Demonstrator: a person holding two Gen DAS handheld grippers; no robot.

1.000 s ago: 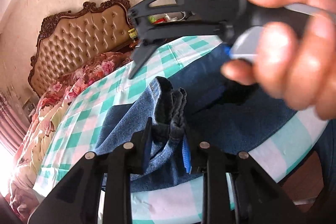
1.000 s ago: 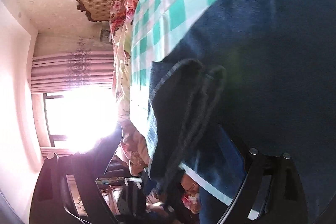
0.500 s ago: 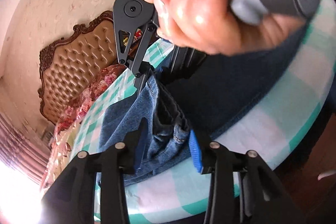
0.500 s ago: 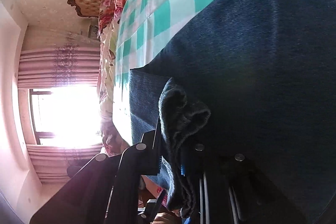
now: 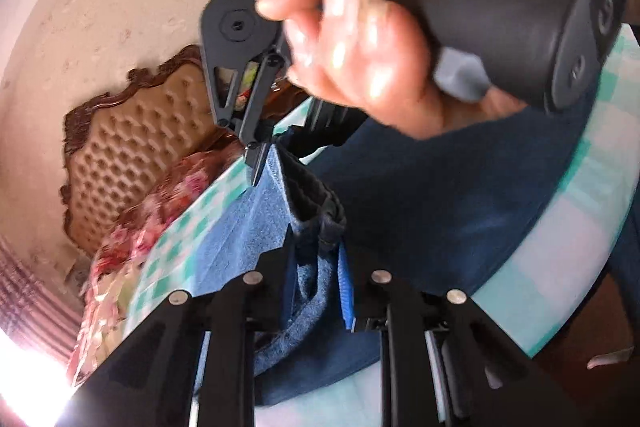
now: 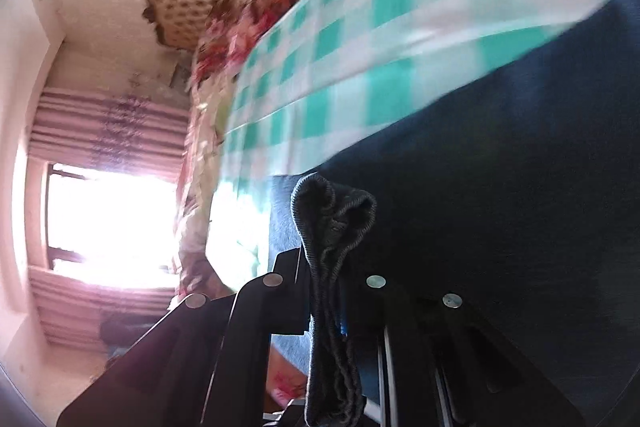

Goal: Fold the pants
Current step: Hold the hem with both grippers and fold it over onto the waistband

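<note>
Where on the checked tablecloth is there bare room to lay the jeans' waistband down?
Bare checked tablecloth lies between the jeans and the floral bedding; a narrower strip follows the table's near edge. The corner where the left gripper and right gripper pinch the waistband is crowded.

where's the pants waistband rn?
Lifted off the checked tablecloth: the dark ribbed waistband is pinched in the right tongs and also in the left tongs, near the table's front edge.
</note>
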